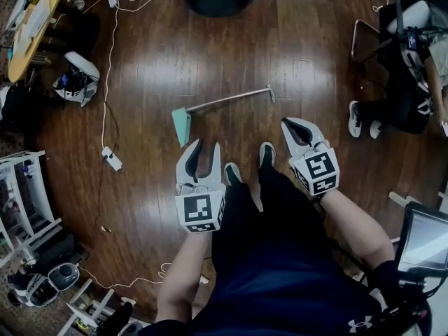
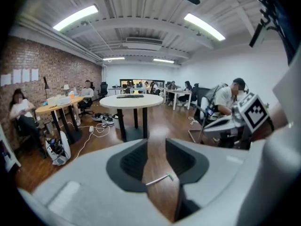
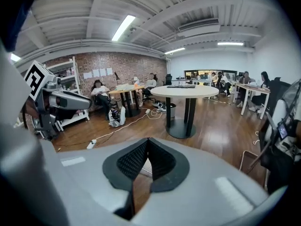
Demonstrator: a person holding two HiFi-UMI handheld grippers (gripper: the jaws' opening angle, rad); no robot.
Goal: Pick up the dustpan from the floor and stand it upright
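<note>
Approach step: the dustpan (image 1: 225, 101) lies flat on the wooden floor (image 1: 154, 61) ahead of the person's shoes, untouched, while the left gripper (image 1: 204, 149), jaws spread and empty, and the right gripper (image 1: 287, 123), jaws pressed together, hover short of it; the next move probably calls for lowering the left gripper onto the handle.
</note>
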